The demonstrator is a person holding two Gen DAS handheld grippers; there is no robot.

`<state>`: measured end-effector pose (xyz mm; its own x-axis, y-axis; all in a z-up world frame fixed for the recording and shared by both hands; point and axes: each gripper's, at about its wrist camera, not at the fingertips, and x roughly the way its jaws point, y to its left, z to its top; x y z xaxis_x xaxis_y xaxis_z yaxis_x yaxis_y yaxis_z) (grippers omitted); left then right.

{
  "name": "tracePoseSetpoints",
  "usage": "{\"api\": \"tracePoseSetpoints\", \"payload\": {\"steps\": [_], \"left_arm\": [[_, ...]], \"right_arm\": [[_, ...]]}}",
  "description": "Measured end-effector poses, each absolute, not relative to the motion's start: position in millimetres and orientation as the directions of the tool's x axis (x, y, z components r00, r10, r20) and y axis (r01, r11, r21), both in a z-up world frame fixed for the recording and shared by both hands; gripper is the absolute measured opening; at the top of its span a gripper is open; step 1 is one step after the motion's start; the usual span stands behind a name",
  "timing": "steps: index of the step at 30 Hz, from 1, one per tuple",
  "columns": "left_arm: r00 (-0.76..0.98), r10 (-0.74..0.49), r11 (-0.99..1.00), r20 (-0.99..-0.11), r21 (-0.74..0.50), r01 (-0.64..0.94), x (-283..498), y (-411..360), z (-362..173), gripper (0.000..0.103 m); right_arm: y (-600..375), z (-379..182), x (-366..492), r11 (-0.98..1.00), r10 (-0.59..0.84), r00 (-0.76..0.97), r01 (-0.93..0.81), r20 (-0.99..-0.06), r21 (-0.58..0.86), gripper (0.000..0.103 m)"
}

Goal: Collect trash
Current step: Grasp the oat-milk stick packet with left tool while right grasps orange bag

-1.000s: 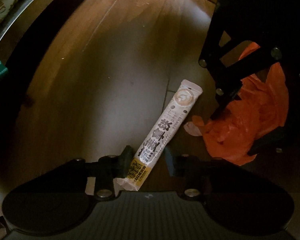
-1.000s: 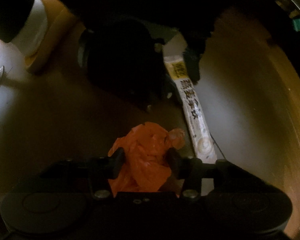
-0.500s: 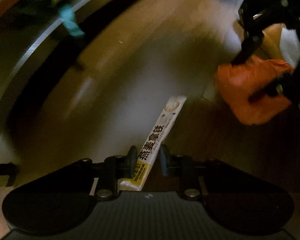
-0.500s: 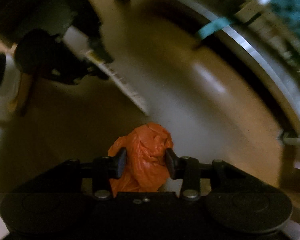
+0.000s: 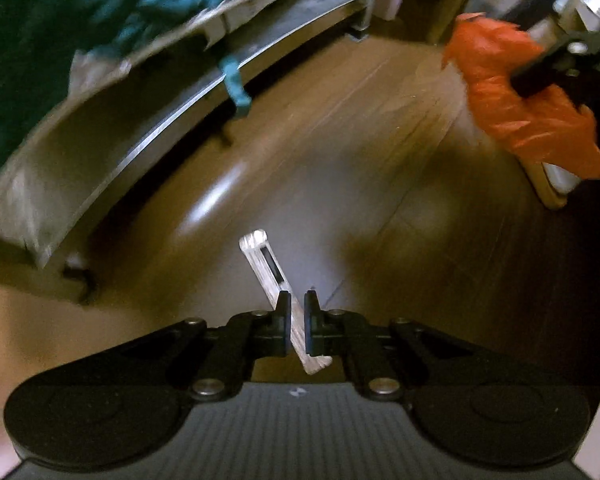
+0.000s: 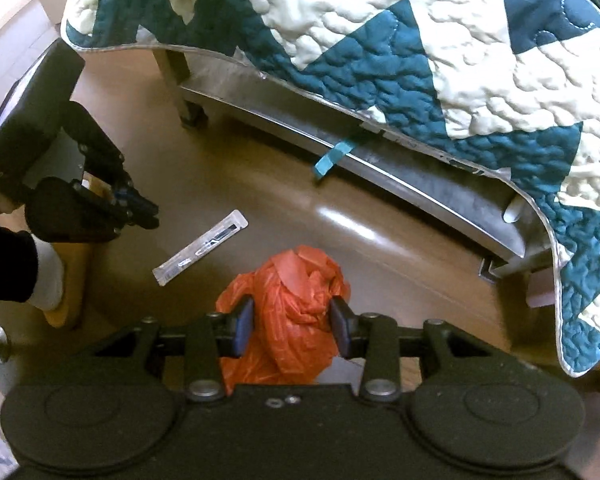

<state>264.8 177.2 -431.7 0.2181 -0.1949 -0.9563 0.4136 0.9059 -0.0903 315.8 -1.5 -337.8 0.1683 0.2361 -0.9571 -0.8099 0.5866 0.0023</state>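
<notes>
Midway through collecting trash: 2 pieces gripped, no bin in view.
Left gripper (image 5: 296, 320) clamped on wrapper (image 5: 262, 258), right gripper (image 6: 292, 322) clamped on orange bag (image 6: 296, 276), beside bed (image 6: 420, 168); likely dropping off left.

At the upper left of the left wrist view we see the teal-and-cream quilted bedspread (image 5: 148, 4) only as a smear, and we cannot read the print on the long white stick packet (image 5: 266, 264). In the right wrist view, the bottom of the crumpled orange plastic bag (image 6: 296, 276) hides behind the right tool (image 6: 292, 320), and the top and right edges crop the bedspread.
</notes>
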Motion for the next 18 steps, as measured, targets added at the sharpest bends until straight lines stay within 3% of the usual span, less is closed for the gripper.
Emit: {"api": "tracePoseSetpoints", "payload": {"steps": [5, 8, 10, 18], "left_arm": [[0.191, -0.183, 0.949, -0.964, -0.122, 0.292, 279, 188, -449, 0.011], [0.181, -0.181, 0.965, -0.967, -0.139, 0.223, 292, 189, -470, 0.033], [0.188, -0.180, 0.973, -0.965, -0.147, 0.177, 298, 188, -484, 0.063], [0.162, -0.078, 0.997, -0.984, -0.076, 0.014, 322, 173, -542, 0.065]], "right_arm": [[7, -353, 322, 0.586, 0.252, 0.141, -0.809, -0.957, 0.035, 0.038], [10, -359, 329, 0.586, 0.262, 0.126, -0.809, -0.957, 0.054, 0.038], [10, -360, 336, 0.597, 0.264, 0.123, -0.800, -0.957, 0.062, 0.039], [2, -363, 361, 0.668, 0.272, 0.101, -0.735, -0.957, 0.113, 0.039]]}}
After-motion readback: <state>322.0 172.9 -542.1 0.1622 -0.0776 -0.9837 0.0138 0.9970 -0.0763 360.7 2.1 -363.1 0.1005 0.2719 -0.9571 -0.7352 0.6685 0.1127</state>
